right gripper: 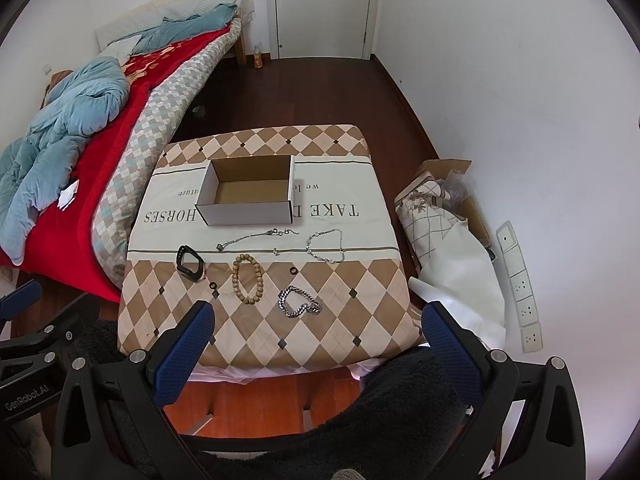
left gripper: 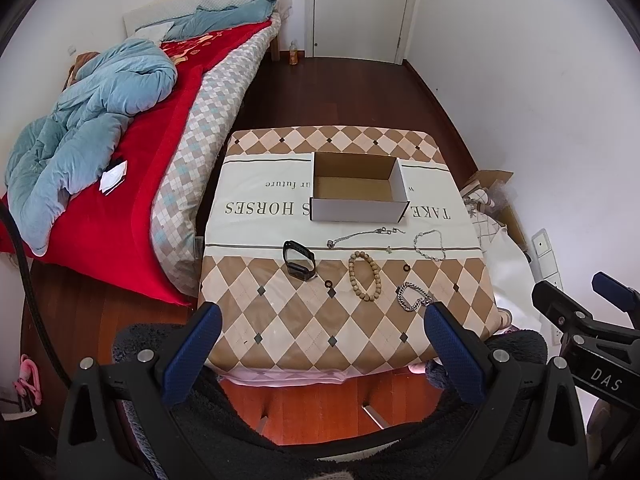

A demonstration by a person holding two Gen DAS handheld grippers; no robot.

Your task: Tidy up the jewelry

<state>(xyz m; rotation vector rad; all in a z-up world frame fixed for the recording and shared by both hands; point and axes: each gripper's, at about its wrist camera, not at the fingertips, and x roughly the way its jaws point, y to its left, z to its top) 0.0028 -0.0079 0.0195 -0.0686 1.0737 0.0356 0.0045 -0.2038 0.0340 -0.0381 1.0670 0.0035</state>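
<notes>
An empty open cardboard box (left gripper: 358,188) (right gripper: 248,192) stands on the cloth-covered table (left gripper: 280,320) (right gripper: 360,320). In front of it lie a thin silver chain (left gripper: 366,235) (right gripper: 256,237), a beaded silver necklace (left gripper: 430,245) (right gripper: 326,245), a black wristband (left gripper: 298,260) (right gripper: 190,264), a wooden bead bracelet (left gripper: 365,276) (right gripper: 248,279) and a chunky silver chain bracelet (left gripper: 414,297) (right gripper: 300,302). Small black rings (left gripper: 329,283) (right gripper: 293,271) lie among them. My left gripper (left gripper: 322,314) and right gripper (right gripper: 318,314) hover open at the near table edge, holding nothing.
A bed (left gripper: 132,168) (right gripper: 80,152) with a red cover and blue quilt stands to the left. Cardboard and cloth (right gripper: 444,216) are piled on the floor against the right wall. A closed door (left gripper: 360,4) is at the back. A bottle (left gripper: 294,53) stands on the floor.
</notes>
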